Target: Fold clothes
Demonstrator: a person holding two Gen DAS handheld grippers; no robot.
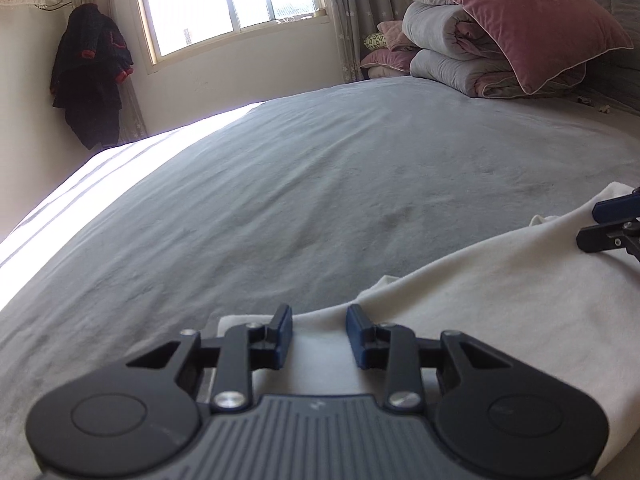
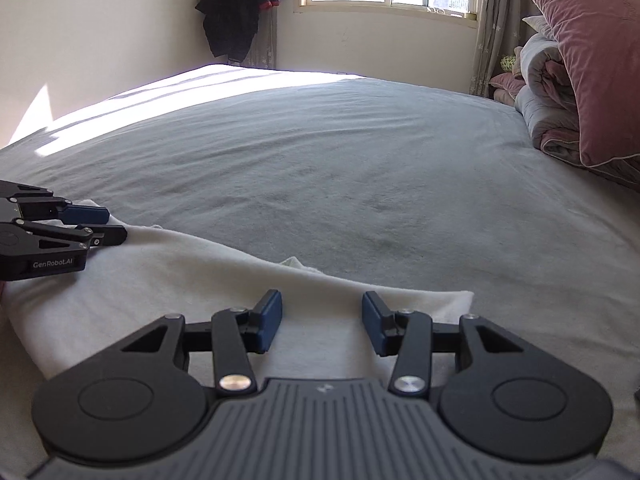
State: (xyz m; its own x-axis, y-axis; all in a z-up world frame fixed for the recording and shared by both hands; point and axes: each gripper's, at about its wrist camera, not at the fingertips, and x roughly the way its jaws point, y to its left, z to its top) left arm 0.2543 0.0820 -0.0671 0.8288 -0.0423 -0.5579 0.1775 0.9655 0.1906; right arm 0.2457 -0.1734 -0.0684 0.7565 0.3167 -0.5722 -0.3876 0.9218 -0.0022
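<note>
A white garment [image 1: 500,292] lies folded in a long band along the near side of the grey bed sheet [image 1: 280,184]. My left gripper [image 1: 320,316] hovers over its left end, jaws open, and only cloth shows below the gap. My right gripper [image 2: 322,300] stands open over the far edge of the garment [image 2: 180,264] near its right end, with nothing pinched. Each wrist view catches the other tool: the right gripper [image 1: 588,224] at the right edge, the left gripper [image 2: 114,225] at the left edge, both resting low over the cloth.
A pink pillow [image 1: 520,20] leans on folded grey quilts [image 1: 448,44] at the head of the bed, far right. Dark clothing [image 1: 92,72] hangs on the wall beside the window [image 1: 232,0]. Sunlight falls across the sheet's [image 2: 320,160] far left edge.
</note>
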